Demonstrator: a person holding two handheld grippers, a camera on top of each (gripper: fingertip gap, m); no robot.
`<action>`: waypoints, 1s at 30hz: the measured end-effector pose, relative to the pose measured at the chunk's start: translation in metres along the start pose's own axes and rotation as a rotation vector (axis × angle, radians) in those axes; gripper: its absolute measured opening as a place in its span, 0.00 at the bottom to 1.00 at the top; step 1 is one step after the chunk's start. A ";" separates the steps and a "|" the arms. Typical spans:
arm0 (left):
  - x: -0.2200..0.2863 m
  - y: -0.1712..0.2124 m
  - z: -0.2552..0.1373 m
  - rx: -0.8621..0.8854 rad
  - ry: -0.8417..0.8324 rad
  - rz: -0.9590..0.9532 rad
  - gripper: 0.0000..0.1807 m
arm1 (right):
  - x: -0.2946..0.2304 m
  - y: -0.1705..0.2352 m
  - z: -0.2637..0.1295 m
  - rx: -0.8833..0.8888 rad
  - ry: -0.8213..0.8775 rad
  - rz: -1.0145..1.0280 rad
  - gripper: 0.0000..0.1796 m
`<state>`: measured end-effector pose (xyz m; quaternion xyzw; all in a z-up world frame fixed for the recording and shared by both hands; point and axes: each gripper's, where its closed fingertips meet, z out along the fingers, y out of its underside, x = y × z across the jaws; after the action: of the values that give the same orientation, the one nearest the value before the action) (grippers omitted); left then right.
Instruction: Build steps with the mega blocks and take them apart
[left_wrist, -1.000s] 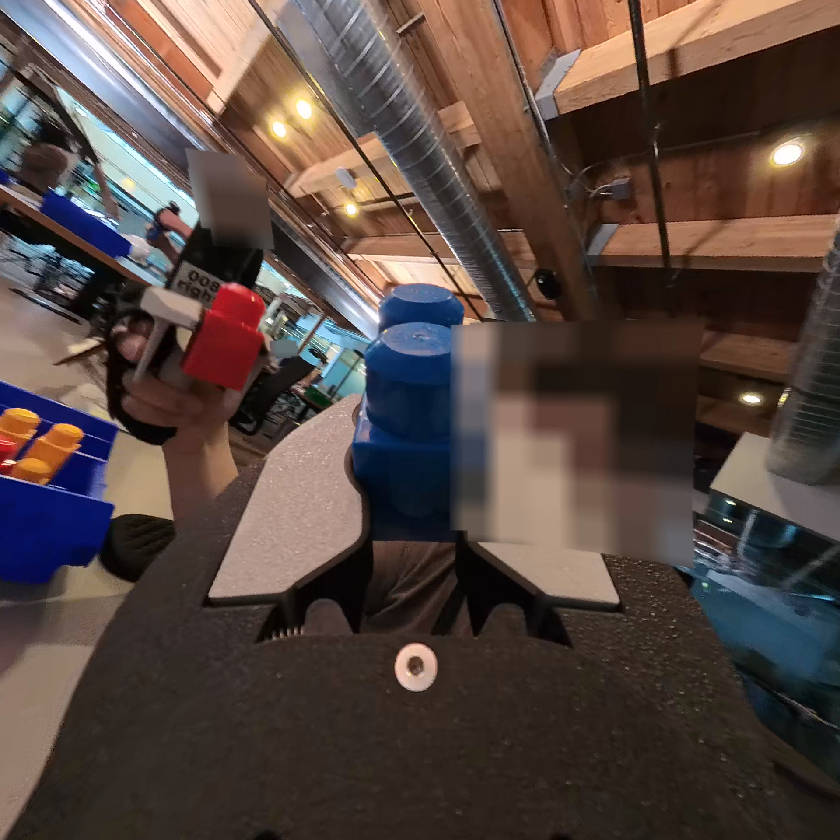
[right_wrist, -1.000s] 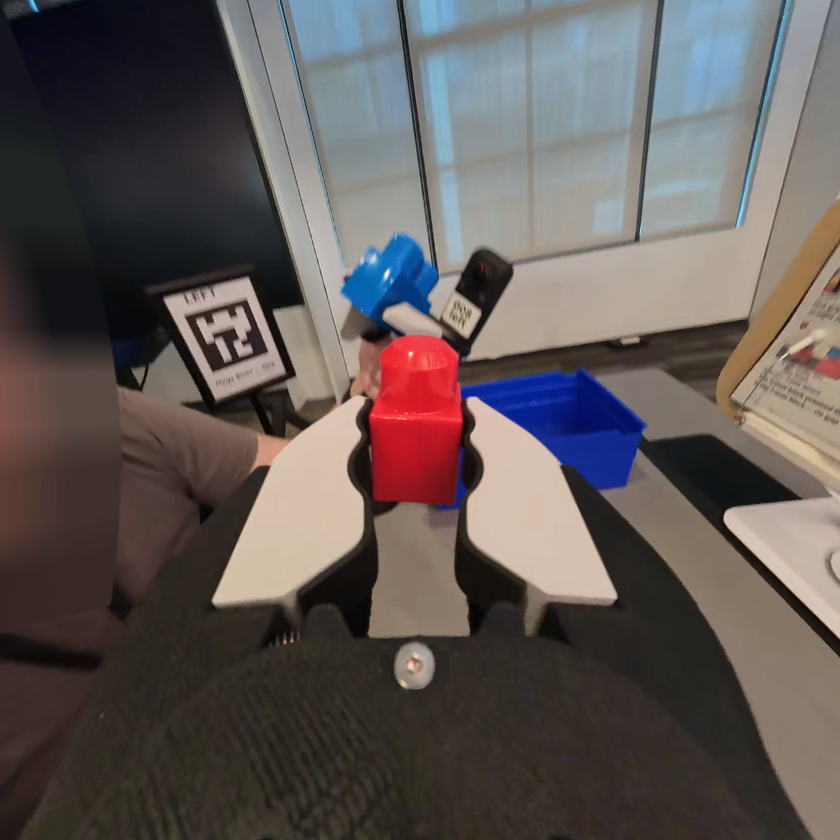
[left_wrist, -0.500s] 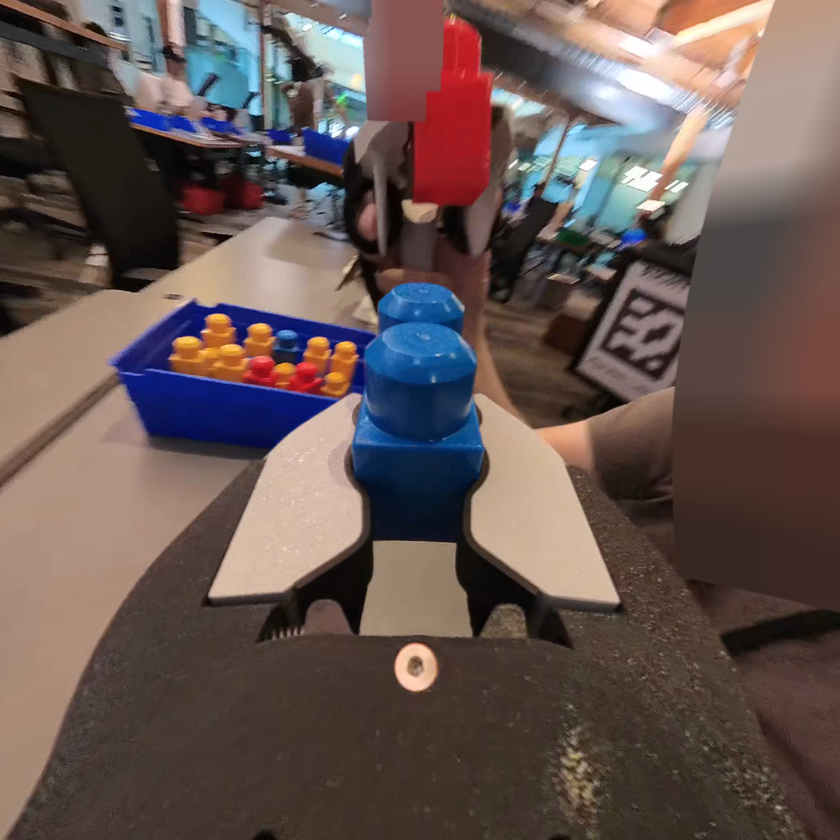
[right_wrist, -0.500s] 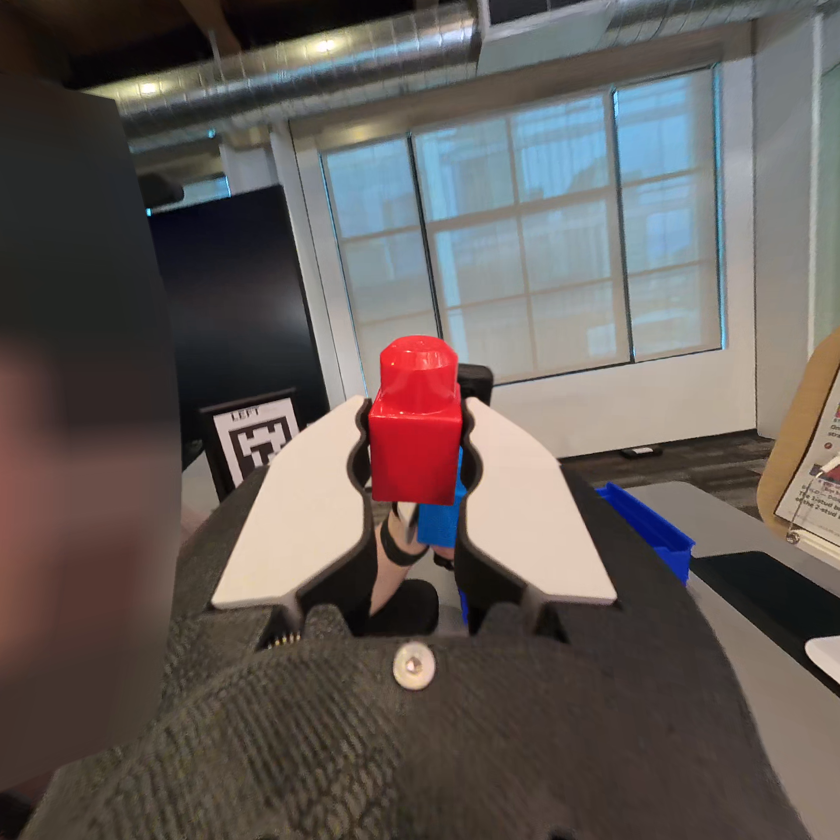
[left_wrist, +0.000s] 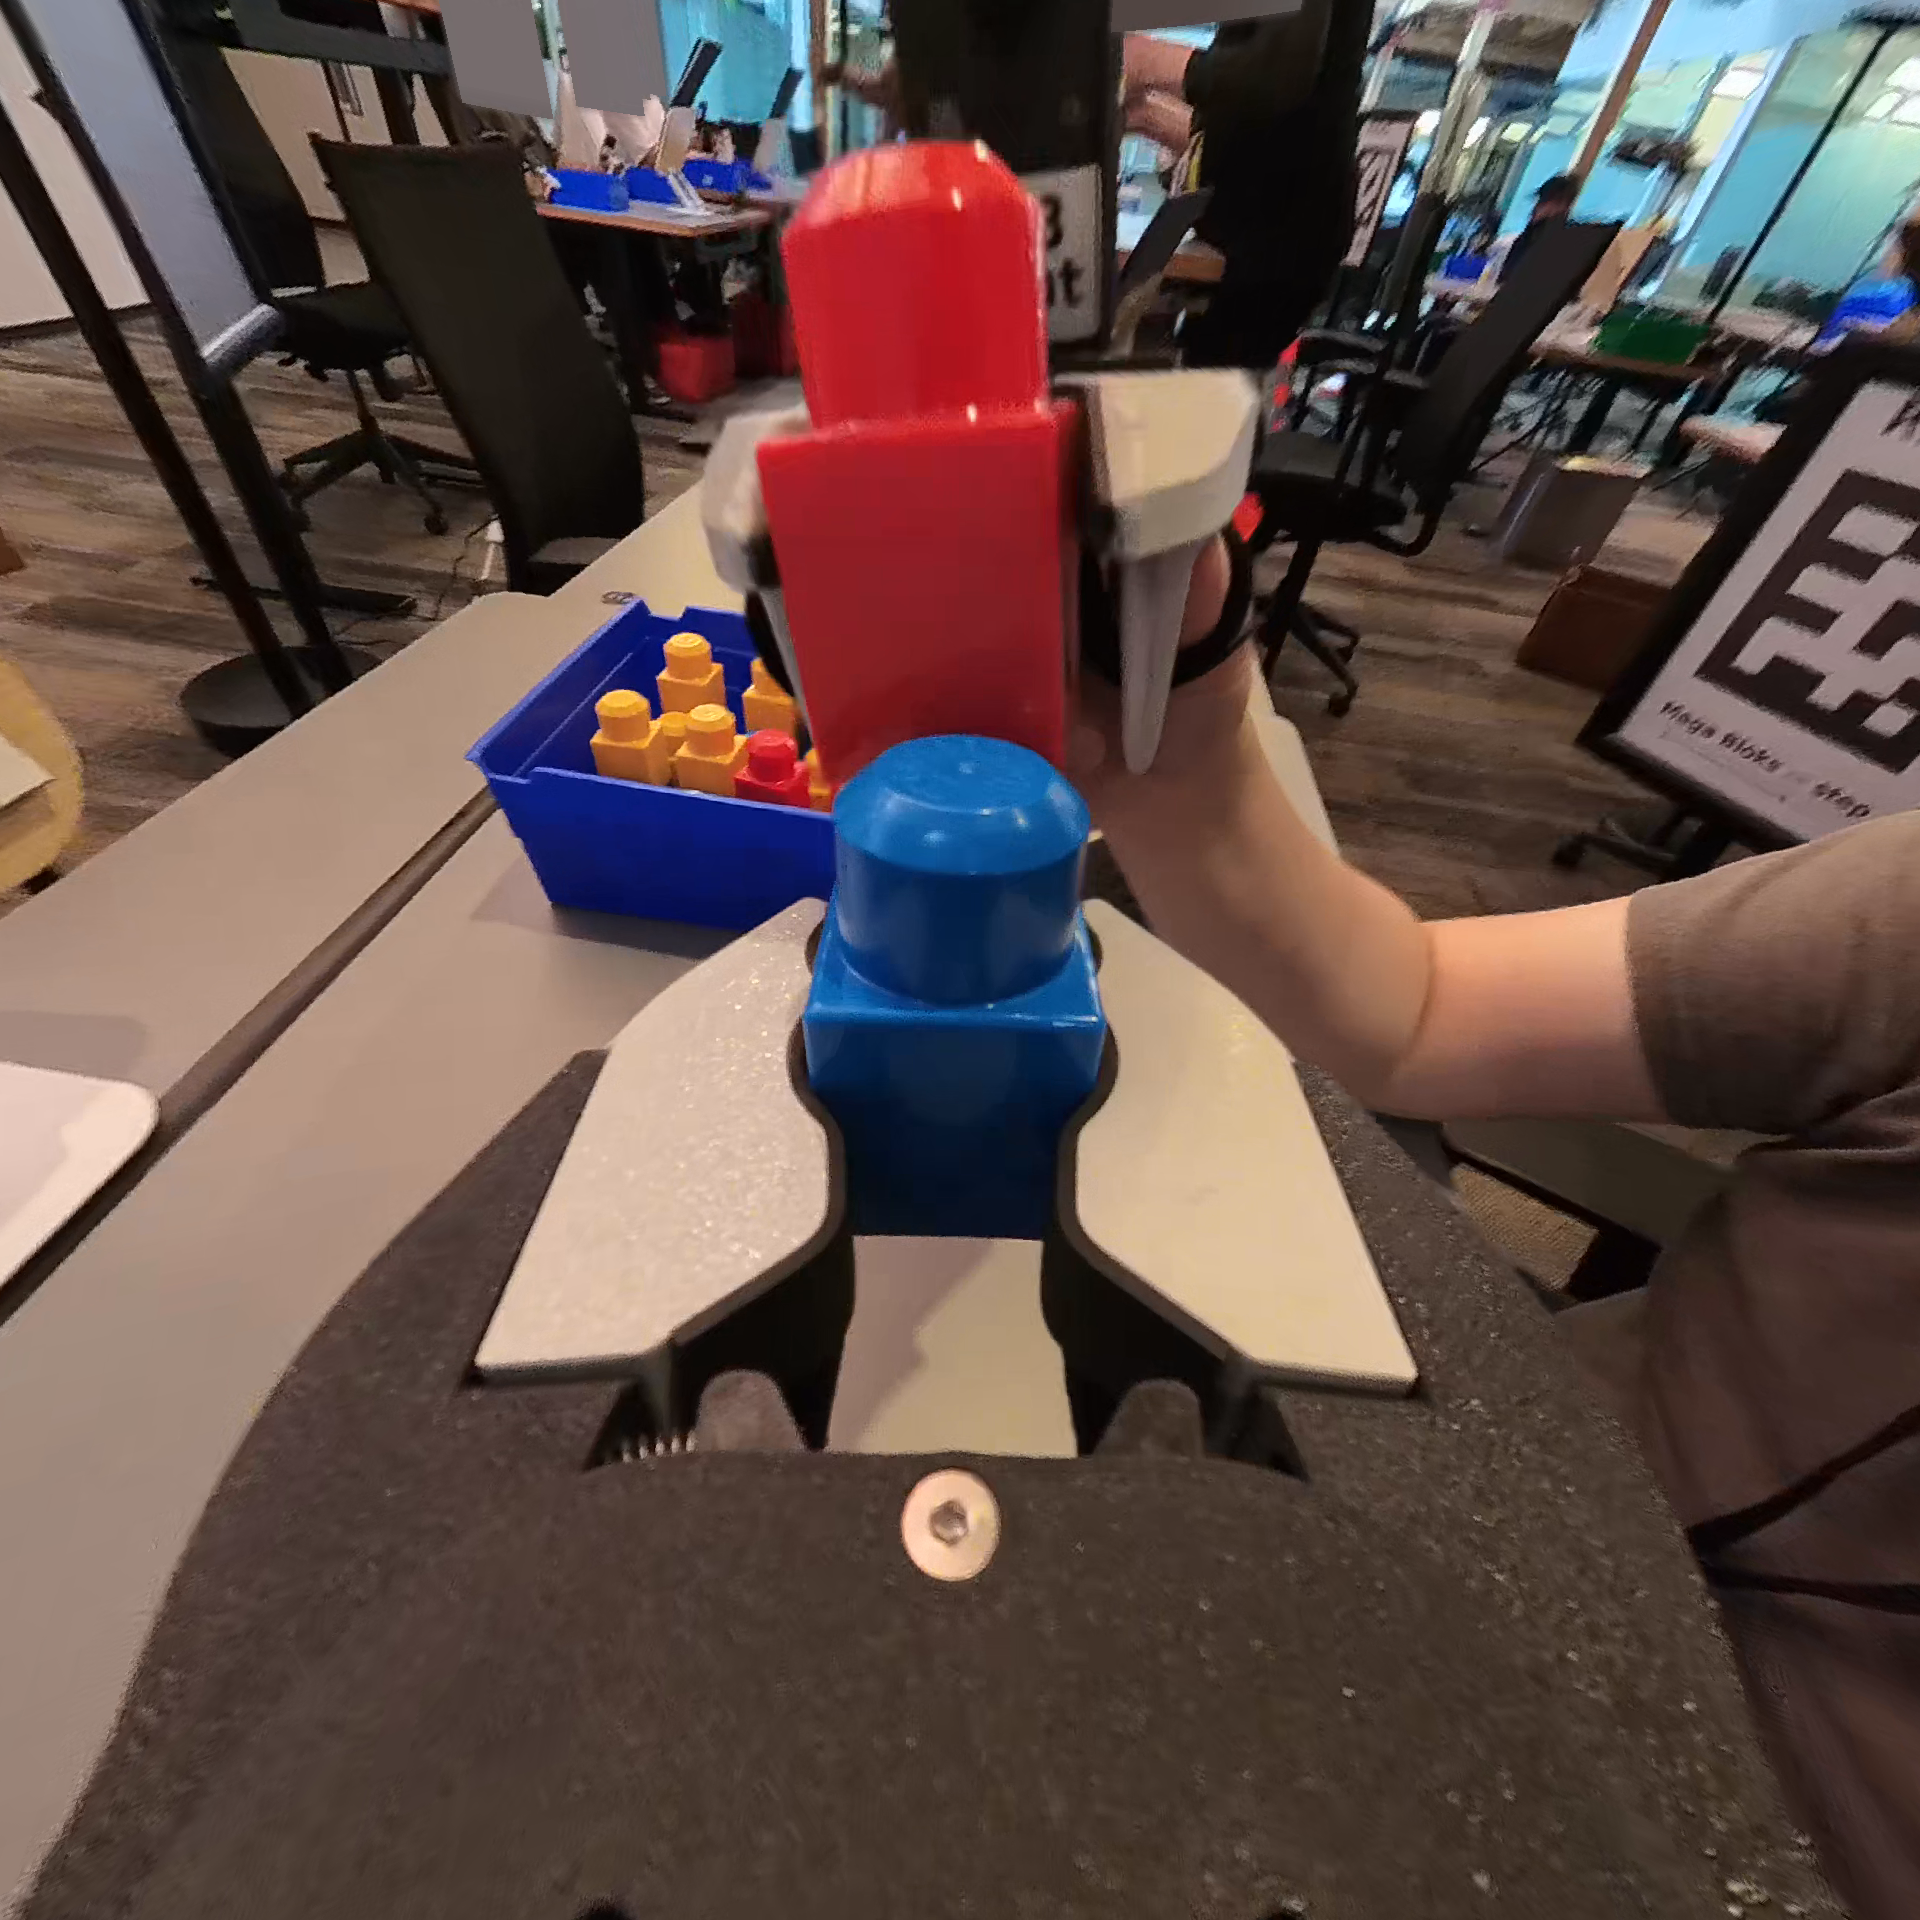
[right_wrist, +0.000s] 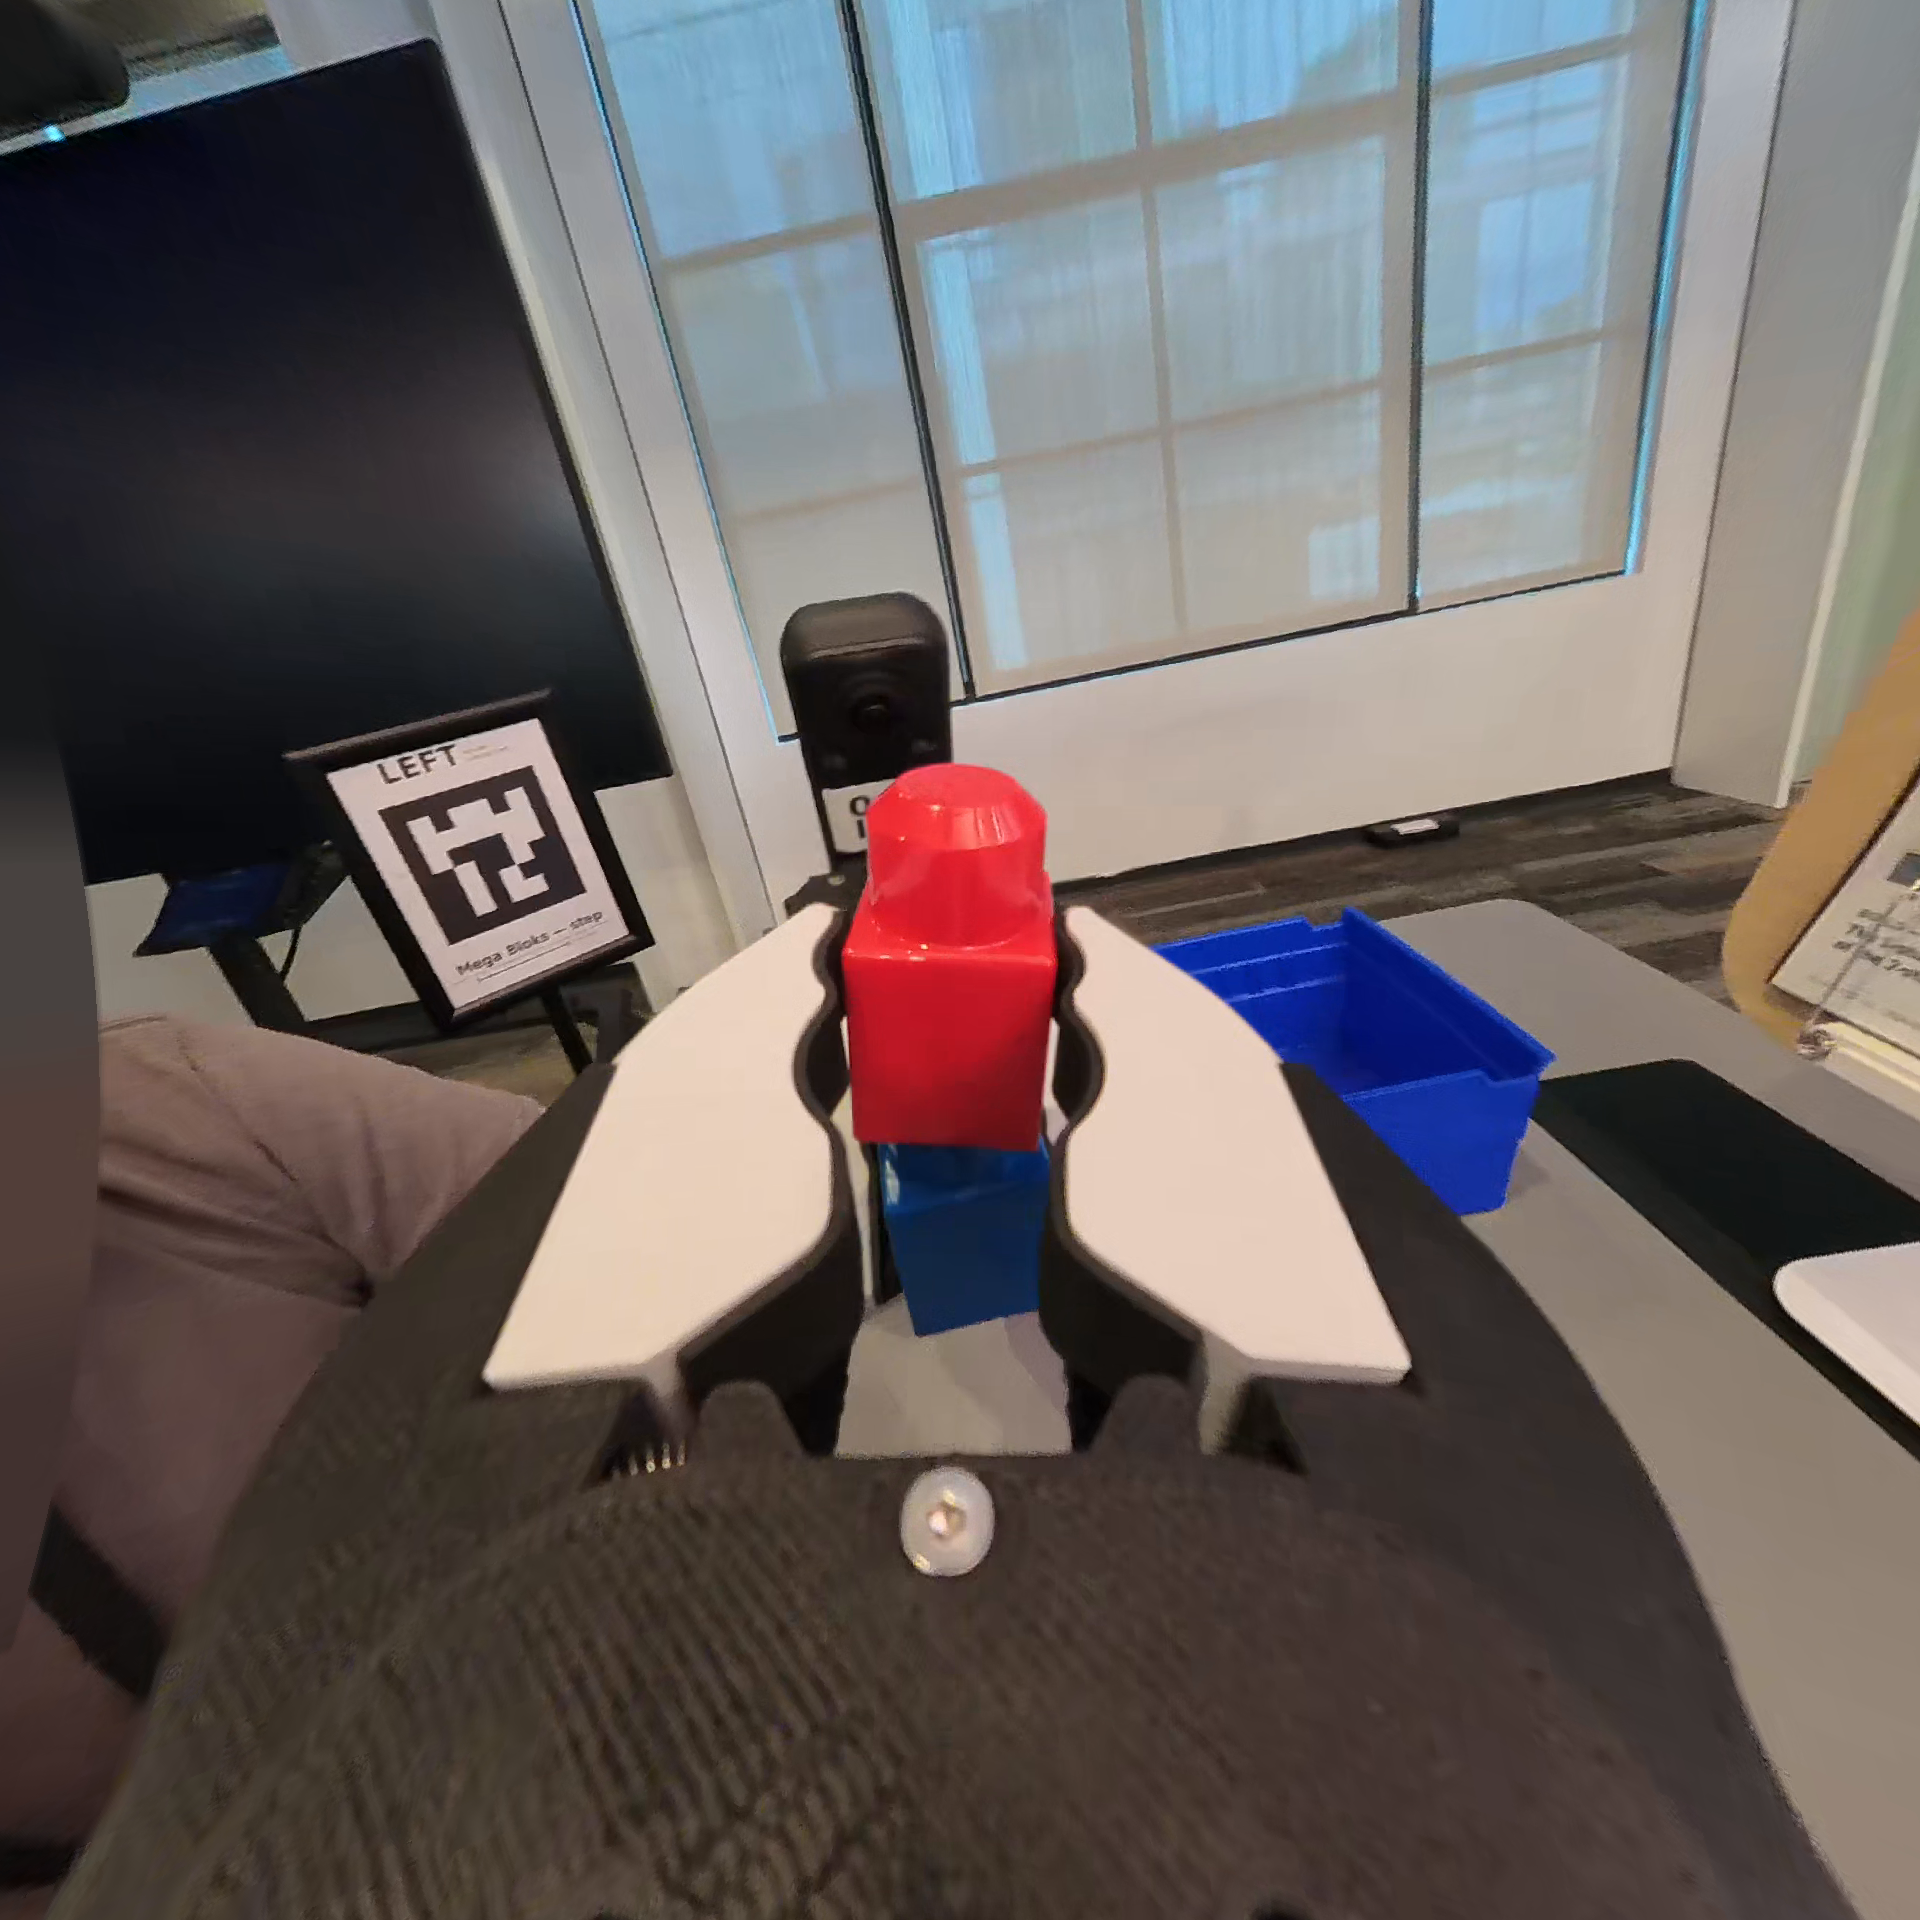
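Observation:
My left gripper (left_wrist: 954, 1023) is shut on a blue block (left_wrist: 956, 997) with its studs pointing up; both pads press its sides. My right gripper (right_wrist: 948, 1023) is shut on a red one-stud block (right_wrist: 948, 997). In the left wrist view the red block (left_wrist: 914, 499) hangs in the right gripper (left_wrist: 935, 520) directly over the blue block's far stud, its bottom at that stud. In the right wrist view the blue block (right_wrist: 966, 1236) sits right under the red one. Whether the two are pressed together I cannot tell.
A blue bin (left_wrist: 634, 831) with several yellow and red blocks stands on the grey table (left_wrist: 260, 1039). An empty blue bin (right_wrist: 1382, 1029) stands ahead on the right. A framed marker sign (right_wrist: 478, 862) stands to the left. A person's arm (left_wrist: 1299, 935) holds the right gripper. There is about 7 centimetres between the tips of the two grippers.
Both grippers swung down from pointing at the ceiling to level over the table. The red block came close and now sits over the blue block. Both grasps held.

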<state>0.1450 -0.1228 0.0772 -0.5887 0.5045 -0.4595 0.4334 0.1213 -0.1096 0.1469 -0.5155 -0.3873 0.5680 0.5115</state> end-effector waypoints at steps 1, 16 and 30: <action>0.002 -0.002 0.000 0.017 0.023 -0.025 0.23 | -0.001 0.002 0.001 -0.007 -0.011 0.005 0.21; 0.008 -0.003 -0.002 0.084 0.189 -0.180 0.22 | 0.001 0.012 0.006 -0.038 -0.038 0.023 0.21; 0.008 0.003 -0.002 0.012 0.140 -0.105 0.22 | -0.001 0.015 0.005 -0.076 -0.042 -0.018 0.21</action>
<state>0.1429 -0.1307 0.0759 -0.5781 0.4991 -0.5246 0.3762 0.1134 -0.1129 0.1336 -0.5191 -0.4239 0.5590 0.4882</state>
